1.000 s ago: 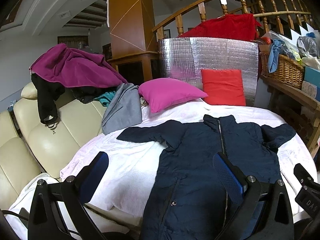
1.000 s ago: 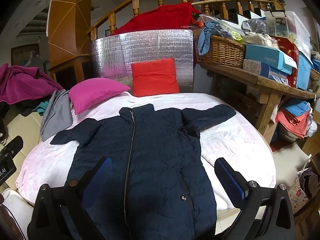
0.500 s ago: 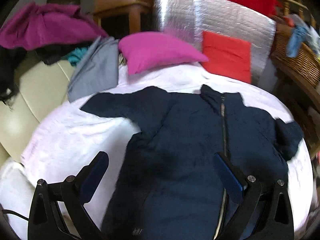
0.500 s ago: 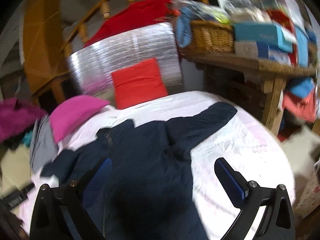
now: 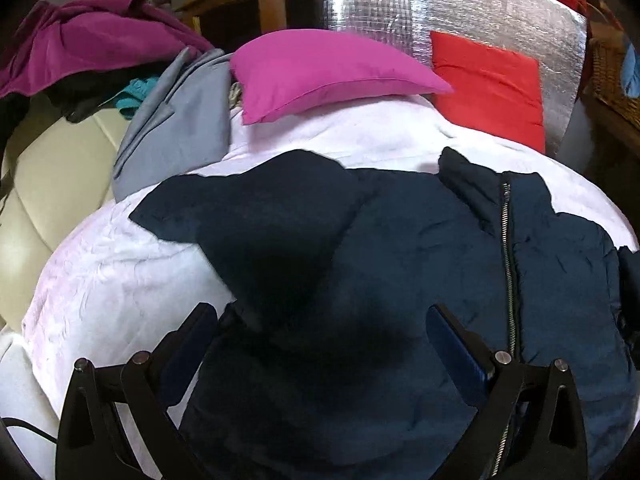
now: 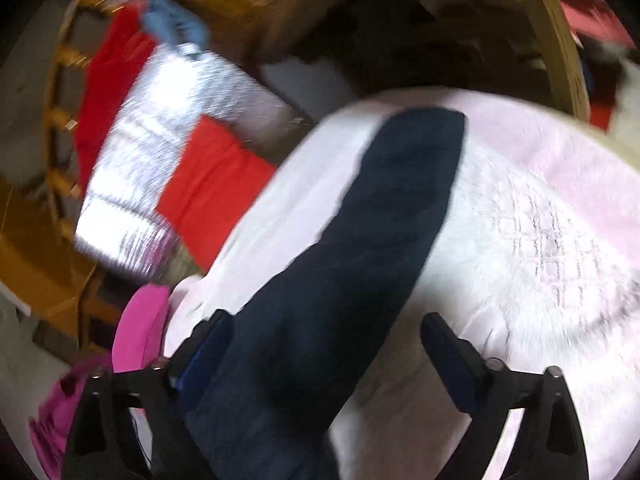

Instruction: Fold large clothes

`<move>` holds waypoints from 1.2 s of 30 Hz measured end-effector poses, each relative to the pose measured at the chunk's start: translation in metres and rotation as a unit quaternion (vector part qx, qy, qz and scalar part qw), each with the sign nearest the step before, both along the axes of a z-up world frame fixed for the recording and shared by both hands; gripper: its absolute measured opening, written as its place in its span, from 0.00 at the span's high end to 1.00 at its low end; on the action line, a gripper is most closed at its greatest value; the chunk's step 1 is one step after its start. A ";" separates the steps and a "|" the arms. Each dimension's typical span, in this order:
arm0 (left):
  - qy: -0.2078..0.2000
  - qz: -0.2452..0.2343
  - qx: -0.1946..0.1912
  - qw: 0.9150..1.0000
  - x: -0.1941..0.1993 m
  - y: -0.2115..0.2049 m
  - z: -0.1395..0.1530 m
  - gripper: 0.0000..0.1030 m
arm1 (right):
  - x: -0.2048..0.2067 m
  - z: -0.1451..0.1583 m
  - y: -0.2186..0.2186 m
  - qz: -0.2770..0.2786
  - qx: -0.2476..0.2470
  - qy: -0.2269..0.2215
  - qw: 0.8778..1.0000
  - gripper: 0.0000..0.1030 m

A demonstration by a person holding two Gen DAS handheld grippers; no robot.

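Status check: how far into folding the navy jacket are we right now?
Done: the navy jacket lies spread, zipped front up, on the white cover; no fold shows yet. In hand: the left tongs hover open over its left side, and the right tongs are closing astride the right sleeve, pads not yet pressing it. Left: gripping, folding both sleeves in, then folding the body.

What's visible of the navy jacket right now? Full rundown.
The navy jacket is dark blue and padded, with a metal zipper closed up to a raised collar. It lies front up on the white blanket, its sleeves spread sideways, unfolded. The open left gripper frames its body near one armpit. The right gripper straddles the other sleeve, jaws closing, pads not yet pressing. That view is blurred.
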State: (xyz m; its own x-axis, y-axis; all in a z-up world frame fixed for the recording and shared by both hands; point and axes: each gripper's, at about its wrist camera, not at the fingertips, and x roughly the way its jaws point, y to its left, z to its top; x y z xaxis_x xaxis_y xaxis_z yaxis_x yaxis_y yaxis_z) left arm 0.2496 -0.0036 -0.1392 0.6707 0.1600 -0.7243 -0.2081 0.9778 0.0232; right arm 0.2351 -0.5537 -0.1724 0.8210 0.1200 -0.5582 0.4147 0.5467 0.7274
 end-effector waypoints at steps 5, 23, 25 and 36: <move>-0.010 -0.012 0.001 1.000 0.011 -0.008 0.002 0.00 | 0.020 -0.035 -0.006 -0.005 0.058 0.014 0.998 0.29; 0.033 -0.028 -0.051 0.998 0.003 -0.009 -0.001 0.00 | 0.000 0.037 0.172 0.153 0.016 -0.064 0.986 0.73; 0.033 -0.031 -0.057 0.997 -0.001 -0.011 -0.003 0.00 | -0.002 0.022 0.200 0.176 0.022 -0.040 0.983 0.70; 0.040 -0.041 -0.069 0.996 -0.005 -0.010 -0.007 0.00 | -0.072 -0.003 0.104 0.045 0.115 -0.024 0.992 0.24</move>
State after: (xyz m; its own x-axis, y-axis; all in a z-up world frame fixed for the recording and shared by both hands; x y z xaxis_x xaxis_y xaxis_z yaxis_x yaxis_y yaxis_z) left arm 0.2450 -0.0133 -0.1467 0.6163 0.0017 -0.7875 -0.1302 0.9864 -0.0998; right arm 0.1635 -0.4497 -0.1757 0.8262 0.3141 -0.4677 0.3334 0.3966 0.8553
